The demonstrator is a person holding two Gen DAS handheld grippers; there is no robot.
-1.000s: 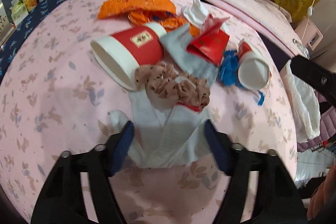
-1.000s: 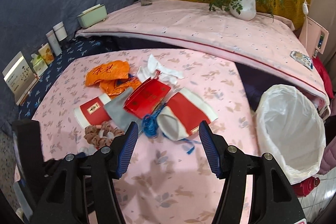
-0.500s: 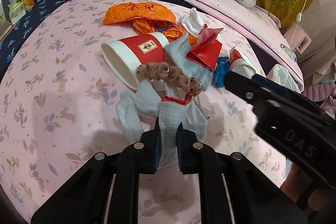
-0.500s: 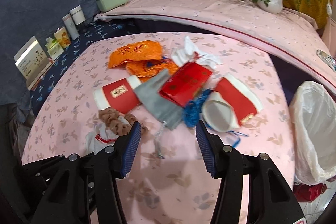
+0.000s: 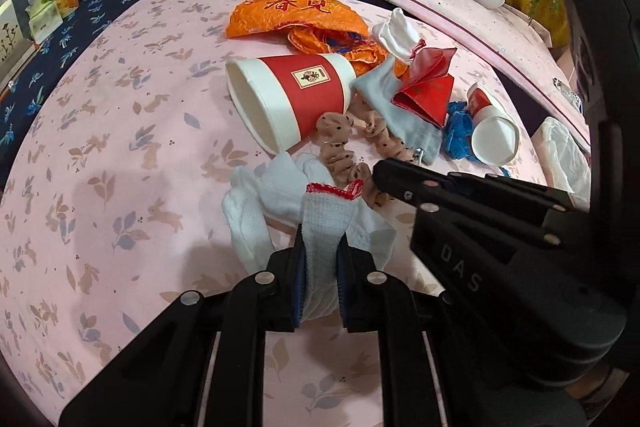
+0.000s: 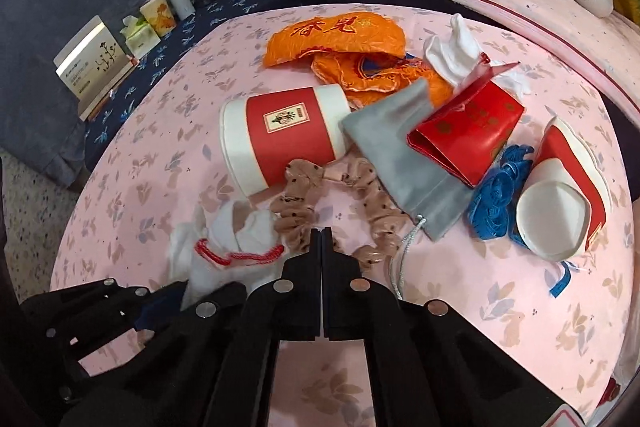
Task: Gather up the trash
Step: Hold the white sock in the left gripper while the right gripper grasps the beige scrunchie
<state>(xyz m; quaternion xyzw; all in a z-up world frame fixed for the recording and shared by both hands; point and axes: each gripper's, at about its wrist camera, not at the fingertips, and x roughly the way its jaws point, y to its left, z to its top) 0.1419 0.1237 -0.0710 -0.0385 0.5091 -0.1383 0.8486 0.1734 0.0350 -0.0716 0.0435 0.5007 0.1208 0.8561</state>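
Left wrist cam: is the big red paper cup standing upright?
No. The big red paper cup lies on its side on the pink tablecloth, its open mouth facing left and toward the camera.

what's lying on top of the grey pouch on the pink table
A red folded paper packet lies across the grey pouch, covering its upper right side. The pouch's top corner overlaps the orange wrapper. Whatever sits beneath the pouch is hidden.

Knitted white sock [image 5: 326, 223] with red trim; sheer dotted fabric scrunchie [image 6: 298, 187]; glossy paper cup [image 6: 280, 137]; matt grey cloth pouch [image 6: 394, 155]
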